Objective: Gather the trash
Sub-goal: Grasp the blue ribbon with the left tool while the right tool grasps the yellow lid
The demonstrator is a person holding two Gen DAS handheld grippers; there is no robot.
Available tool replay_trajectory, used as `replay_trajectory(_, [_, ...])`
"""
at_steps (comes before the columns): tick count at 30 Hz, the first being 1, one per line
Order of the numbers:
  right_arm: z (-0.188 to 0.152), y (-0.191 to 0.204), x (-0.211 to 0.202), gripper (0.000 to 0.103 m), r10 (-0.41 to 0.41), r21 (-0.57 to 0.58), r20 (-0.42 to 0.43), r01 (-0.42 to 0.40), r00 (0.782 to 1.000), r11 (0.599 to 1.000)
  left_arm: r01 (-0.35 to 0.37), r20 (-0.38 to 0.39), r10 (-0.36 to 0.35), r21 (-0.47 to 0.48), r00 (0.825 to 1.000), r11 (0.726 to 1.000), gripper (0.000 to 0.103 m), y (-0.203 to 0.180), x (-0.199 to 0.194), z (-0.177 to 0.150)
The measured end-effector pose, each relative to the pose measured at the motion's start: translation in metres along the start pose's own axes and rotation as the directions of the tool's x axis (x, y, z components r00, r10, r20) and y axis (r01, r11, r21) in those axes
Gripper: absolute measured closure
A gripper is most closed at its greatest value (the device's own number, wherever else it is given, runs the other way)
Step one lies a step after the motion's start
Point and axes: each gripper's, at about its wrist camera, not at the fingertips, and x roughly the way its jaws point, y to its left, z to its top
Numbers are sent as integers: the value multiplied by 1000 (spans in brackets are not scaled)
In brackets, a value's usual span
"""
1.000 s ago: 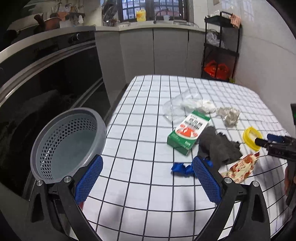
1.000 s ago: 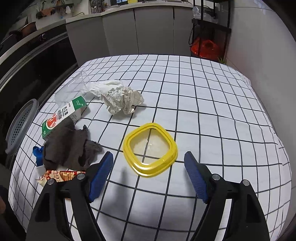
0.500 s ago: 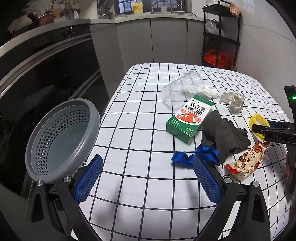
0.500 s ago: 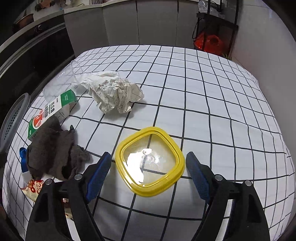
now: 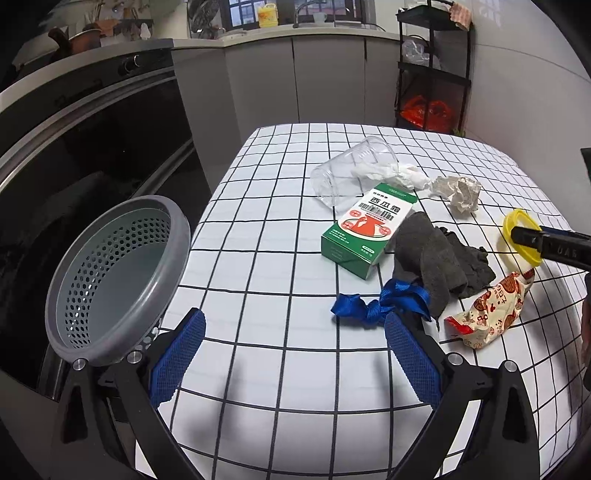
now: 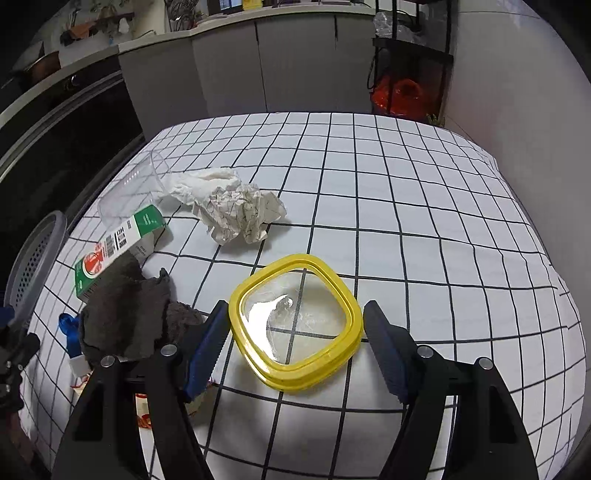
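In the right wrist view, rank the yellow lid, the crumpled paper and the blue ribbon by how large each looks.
1. yellow lid, though it lies nearest the camera, which enlarges it
2. crumpled paper
3. blue ribbon, partly hidden behind the grey cloth, so its true size is unsure

carton (image 5: 365, 230) behind cloth (image 5: 434, 260), lid (image 6: 295, 325) right of cloth

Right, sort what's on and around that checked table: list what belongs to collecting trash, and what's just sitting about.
Trash job:
- grey perforated basket
- yellow-rimmed lid, between the right gripper jaws, which have just been closing
- crumpled paper
- green carton
- snack wrapper
- blue ribbon
- clear cup
- dark cloth

Lying about:
- black shelf rack
- yellow bottle
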Motion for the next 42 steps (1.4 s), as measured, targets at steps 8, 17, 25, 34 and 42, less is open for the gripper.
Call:
replay_trajectory(8, [-8, 4, -37, 32, -7, 53, 73, 3, 997, 999, 46, -8, -46, -1, 999, 999, 7, -13, 0, -3])
replay_trajectory(17, [-8, 3, -41, 32, 36, 81, 71, -42, 997, 996, 72, -44, -70, 57, 997, 996, 7, -47, 11, -7])
replay_trajectory(25, [-6, 0, -43, 32, 60, 86, 77, -66, 995, 994, 64, -66, -61, 48, 996, 997, 10, -57, 24, -6])
replay_trajectory(34, [-7, 2, -42, 32, 63, 76, 74, -69, 995, 995, 108, -86, -106, 30, 991, 994, 56, -58, 28, -6])
replay_trajectory(42, [-7, 8, -43, 32, 72, 57, 78, -77, 994, 995, 149, -91, -145, 34, 985, 988, 93, -55, 22, -11])
